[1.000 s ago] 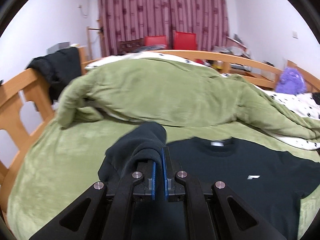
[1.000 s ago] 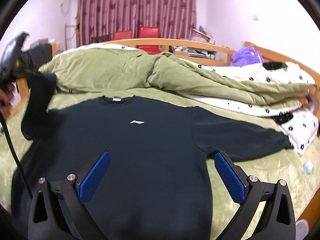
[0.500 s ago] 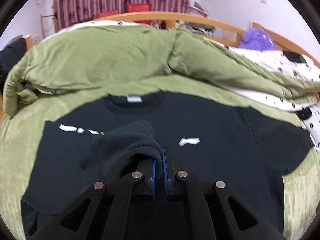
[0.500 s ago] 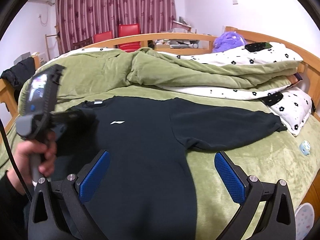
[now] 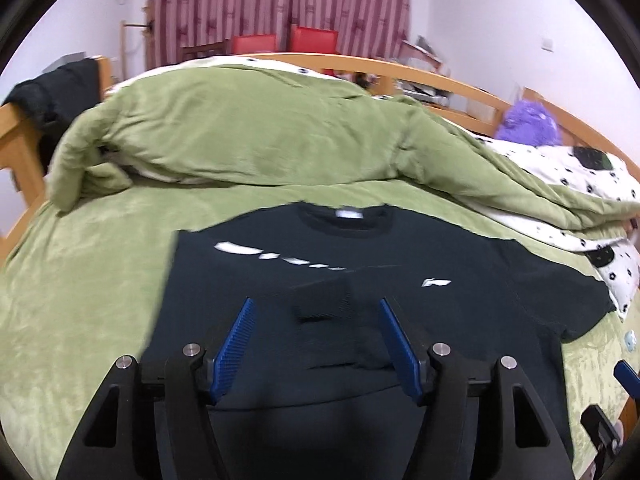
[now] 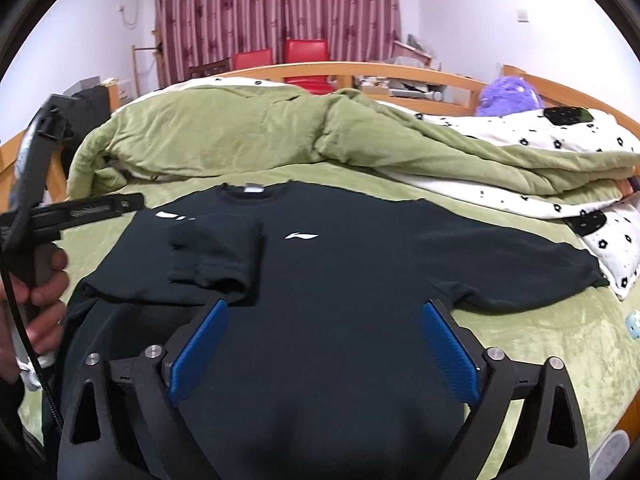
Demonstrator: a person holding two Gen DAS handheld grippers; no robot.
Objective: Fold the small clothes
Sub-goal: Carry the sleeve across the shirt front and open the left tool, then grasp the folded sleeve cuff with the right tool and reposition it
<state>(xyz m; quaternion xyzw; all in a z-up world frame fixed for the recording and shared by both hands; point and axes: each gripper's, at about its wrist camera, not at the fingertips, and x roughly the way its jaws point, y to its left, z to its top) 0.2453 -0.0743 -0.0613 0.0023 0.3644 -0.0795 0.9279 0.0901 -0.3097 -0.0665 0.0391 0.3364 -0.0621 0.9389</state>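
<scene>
One black sweatshirt lies flat on the green bedsheet, its left sleeve folded across the chest. Left gripper and right gripper: fingers spread apart above it, holding nothing.

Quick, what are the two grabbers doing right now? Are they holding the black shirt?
Left gripper: open, holding nothing; folded sleeve lies free.
Right gripper: open, empty, above the black sweatshirt.

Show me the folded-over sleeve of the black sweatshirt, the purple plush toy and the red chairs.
folded-over black sleeve (image 6: 216, 256), right wrist view, on its ribbed cuff end
purple plush toy (image 6: 510, 94), right wrist view, on its fuzzy body
red chairs (image 6: 306, 50), right wrist view, on the right chair's backrest
</scene>
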